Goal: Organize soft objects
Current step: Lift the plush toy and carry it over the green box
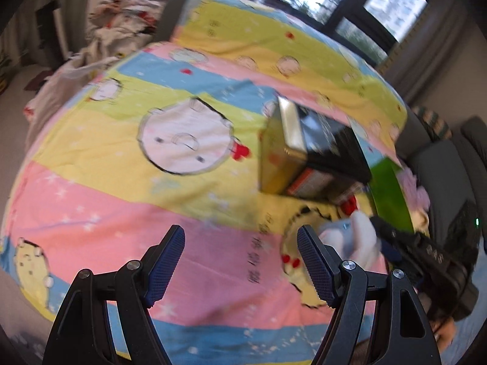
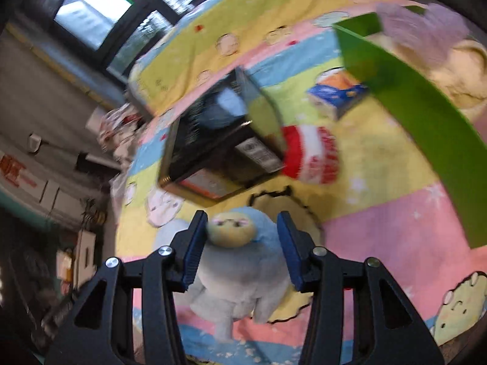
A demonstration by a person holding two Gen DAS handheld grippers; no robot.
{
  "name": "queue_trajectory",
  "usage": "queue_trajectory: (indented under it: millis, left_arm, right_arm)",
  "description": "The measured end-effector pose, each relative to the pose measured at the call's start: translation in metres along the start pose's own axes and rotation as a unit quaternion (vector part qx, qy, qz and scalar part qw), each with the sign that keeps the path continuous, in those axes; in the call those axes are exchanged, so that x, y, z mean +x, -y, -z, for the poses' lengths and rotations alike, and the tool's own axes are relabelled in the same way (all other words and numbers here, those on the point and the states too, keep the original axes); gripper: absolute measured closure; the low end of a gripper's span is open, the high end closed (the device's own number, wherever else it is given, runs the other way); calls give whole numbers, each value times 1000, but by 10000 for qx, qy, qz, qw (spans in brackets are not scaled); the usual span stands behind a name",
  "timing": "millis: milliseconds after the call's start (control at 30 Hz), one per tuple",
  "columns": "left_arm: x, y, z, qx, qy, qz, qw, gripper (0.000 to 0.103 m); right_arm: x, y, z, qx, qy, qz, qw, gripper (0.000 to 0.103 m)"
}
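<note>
My right gripper (image 2: 242,222) is shut on a pale blue plush sheep (image 2: 243,261) with a cream face, its head squeezed between the blue pads and its body hanging below. The same plush (image 1: 359,237) shows at the right in the left wrist view. My left gripper (image 1: 240,234) is open and empty above the striped cartoon bedsheet (image 1: 121,182). A green bin (image 2: 411,115) stands at the right with a purple plush (image 2: 426,27) and a cream plush (image 2: 456,73) inside.
A black and gold box (image 2: 213,140) lies on the bed ahead, with a red and white packet (image 2: 313,155) and a blue and orange carton (image 2: 338,91) beside it. Crumpled bedding (image 1: 115,24) is heaped at the far left. Windows line the far wall.
</note>
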State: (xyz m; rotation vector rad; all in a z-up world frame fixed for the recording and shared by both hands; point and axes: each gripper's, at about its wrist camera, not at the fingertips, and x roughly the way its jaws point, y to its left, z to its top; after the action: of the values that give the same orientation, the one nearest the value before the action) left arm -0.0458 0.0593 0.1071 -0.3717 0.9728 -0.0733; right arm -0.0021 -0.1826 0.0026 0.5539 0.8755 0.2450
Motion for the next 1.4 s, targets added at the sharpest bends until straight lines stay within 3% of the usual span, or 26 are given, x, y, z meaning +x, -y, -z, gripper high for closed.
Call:
queue_trajectory:
  millis: [200, 267, 333, 500, 867, 1000, 1033, 1100, 1200, 1400]
  left_arm:
    - [26, 35, 16, 309, -487, 409, 9975, 26]
    - [30, 47, 22, 439, -580, 531, 9959, 26]
    - [31, 59, 27, 601, -598, 642, 9943, 26]
    - [37, 82, 40, 841, -627, 722, 9919, 26]
    - [65, 101, 53, 848, -722, 640, 9917, 26]
    - [71, 102, 54, 796, -677, 641, 9925, 28]
    - [72, 101, 54, 784, -678, 655, 9925, 30]
    - [76, 104, 55, 768, -722, 873, 9906, 42]
    - [73, 115, 57, 1068, -515, 723, 9903, 48]
    - [58, 130, 58, 1404, -208, 594, 9881, 51]
  right_arm:
    - [7, 14, -5, 238, -91, -18, 9997, 53]
    - [7, 18, -8, 258, -120, -91, 9996, 46]
    - [0, 24, -7, 279, -119, -171, 9994, 31]
    - [-19, 38, -7, 183, 16, -114, 9998, 22]
    - [15, 41, 2, 142, -741, -717, 9946, 22]
    - [25, 47, 6, 290, -886, -889, 9917, 28]
    - [26, 49, 6, 305, -890, -886, 9916, 36]
    - [30, 53, 7, 347, -887, -824, 9920, 38]
    - [28, 58, 9, 439, -852, -918, 9912, 42]
    - [10, 49, 8, 284, -580, -1047, 9924, 44]
